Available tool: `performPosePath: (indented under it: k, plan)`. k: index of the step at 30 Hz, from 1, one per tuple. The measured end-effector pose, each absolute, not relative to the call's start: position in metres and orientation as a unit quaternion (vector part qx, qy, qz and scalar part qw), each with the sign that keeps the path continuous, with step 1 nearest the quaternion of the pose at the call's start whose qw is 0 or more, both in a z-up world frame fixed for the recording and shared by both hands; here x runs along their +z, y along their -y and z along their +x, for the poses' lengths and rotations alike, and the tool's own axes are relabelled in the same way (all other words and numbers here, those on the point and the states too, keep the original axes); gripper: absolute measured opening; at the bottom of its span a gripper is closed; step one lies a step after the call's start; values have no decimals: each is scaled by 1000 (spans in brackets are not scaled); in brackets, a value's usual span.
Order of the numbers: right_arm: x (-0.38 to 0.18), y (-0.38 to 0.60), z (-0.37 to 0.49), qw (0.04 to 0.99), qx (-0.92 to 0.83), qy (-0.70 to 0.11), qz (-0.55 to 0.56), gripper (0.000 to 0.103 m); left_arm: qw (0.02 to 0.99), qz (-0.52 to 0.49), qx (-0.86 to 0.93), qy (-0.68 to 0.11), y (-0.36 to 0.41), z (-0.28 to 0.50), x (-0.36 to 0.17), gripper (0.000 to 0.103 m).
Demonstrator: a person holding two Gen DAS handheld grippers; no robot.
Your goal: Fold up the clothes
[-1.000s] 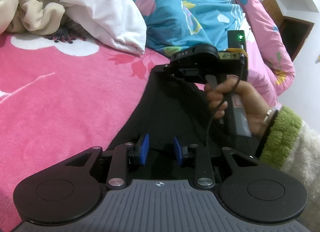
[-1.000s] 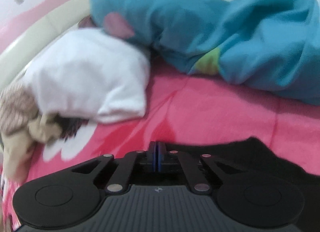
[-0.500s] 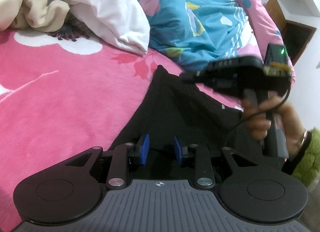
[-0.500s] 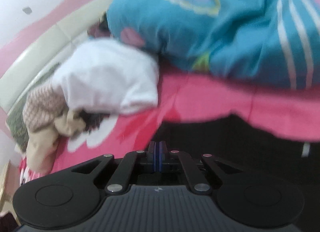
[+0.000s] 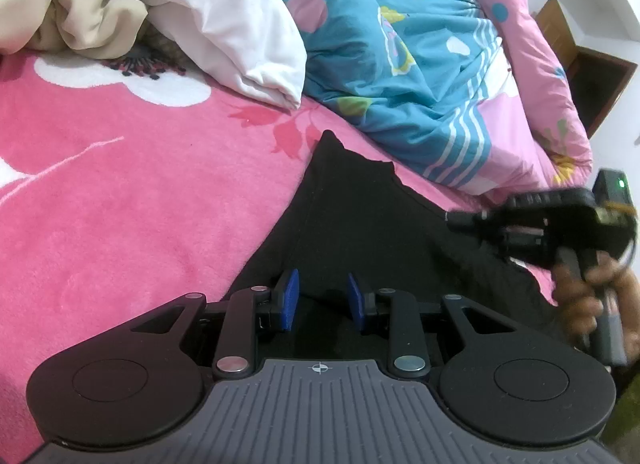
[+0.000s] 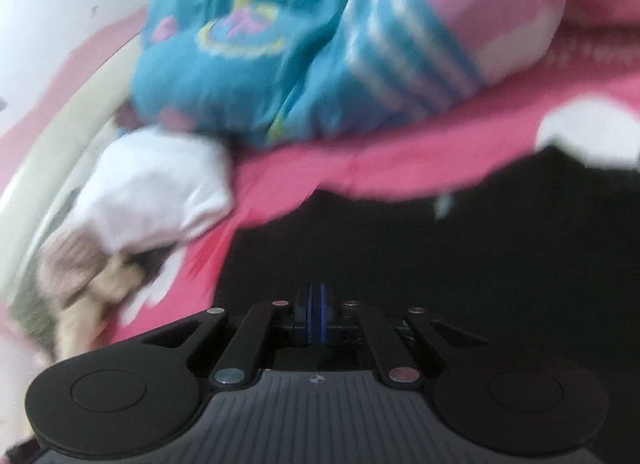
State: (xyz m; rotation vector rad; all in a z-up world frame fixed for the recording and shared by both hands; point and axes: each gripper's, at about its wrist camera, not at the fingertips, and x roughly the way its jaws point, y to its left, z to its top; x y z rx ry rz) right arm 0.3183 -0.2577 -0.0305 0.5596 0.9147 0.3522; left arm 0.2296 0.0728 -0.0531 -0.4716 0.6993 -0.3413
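Black garment is spread on the pink blanket of the bed, its long axis running from a far pointed corner toward the left gripper. That gripper is parted directly over its near edge, nothing clamped. The right gripper, pads together and empty, is seen above the garment's right side. No legible writing is seen.

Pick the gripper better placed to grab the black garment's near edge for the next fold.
Left. The left gripper sits over the black garment, jaws apart, cloth between its pads. The right gripper is shut and off at the garment's far side.
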Motion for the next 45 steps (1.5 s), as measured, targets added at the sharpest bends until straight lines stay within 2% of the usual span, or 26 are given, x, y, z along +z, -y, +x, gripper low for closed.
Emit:
performPosePath:
  k: [3, 5, 9, 16, 21, 25, 30, 37, 45]
  plan:
    - [-51, 259, 312, 831, 154, -458, 277, 3, 894, -239, -168, -340, -77, 231, -54, 28]
    - [-58, 280, 306, 834, 119, -444, 304, 0, 887, -256, -172, -344, -81, 233, -56, 29]
    - [-50, 308, 286, 851, 64, -414, 316, 2, 875, -285, -177, -350, -88, 236, -59, 28]
    - [-40, 251, 285, 832, 168, -425, 314, 3, 869, -296, -181, -353, -90, 237, -60, 28]
    - [-64, 259, 283, 813, 137, -449, 345, 0, 857, -314, -190, -361, -97, 240, -60, 28]
    - [-47, 273, 256, 837, 78, -436, 321, 3, 848, -333, -192, -365, -101, 241, -62, 28]
    - [-38, 238, 262, 819, 161, -423, 352, 4, 841, -348, -193, -368, -105, 243, -63, 28]
    - [-70, 221, 259, 778, 192, -465, 376, 1, 828, -372, -194, -373, -114, 246, -68, 29]
    - [-38, 213, 230, 800, 198, -461, 330, 4, 830, -371, -187, -372, -112, 247, -67, 29]
